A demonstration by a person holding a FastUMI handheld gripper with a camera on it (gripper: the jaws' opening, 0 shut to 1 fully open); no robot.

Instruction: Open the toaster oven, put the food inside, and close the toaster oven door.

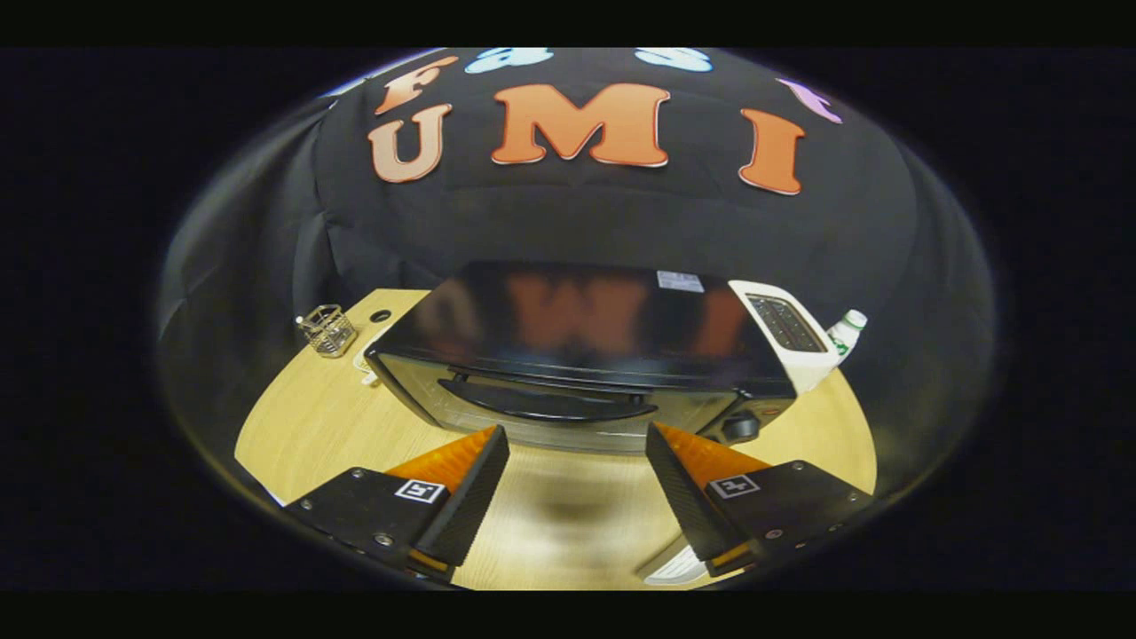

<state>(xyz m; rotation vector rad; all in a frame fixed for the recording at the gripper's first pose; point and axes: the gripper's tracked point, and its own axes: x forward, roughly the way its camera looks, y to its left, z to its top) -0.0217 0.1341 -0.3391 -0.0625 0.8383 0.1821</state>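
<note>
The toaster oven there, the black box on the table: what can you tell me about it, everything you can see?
The toaster oven is a wide black box with a glossy top that mirrors the wall. Its glass door is shut, with a long dark handle across the front and a round knob beside it. It stands on the wooden table, just beyond the open gripper, whose fingers touch nothing. A white toaster sits close against its far side; whether they touch is unclear.

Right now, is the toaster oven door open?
No, the toaster oven door is shut flat, its handle untouched just beyond the open gripper.
</note>
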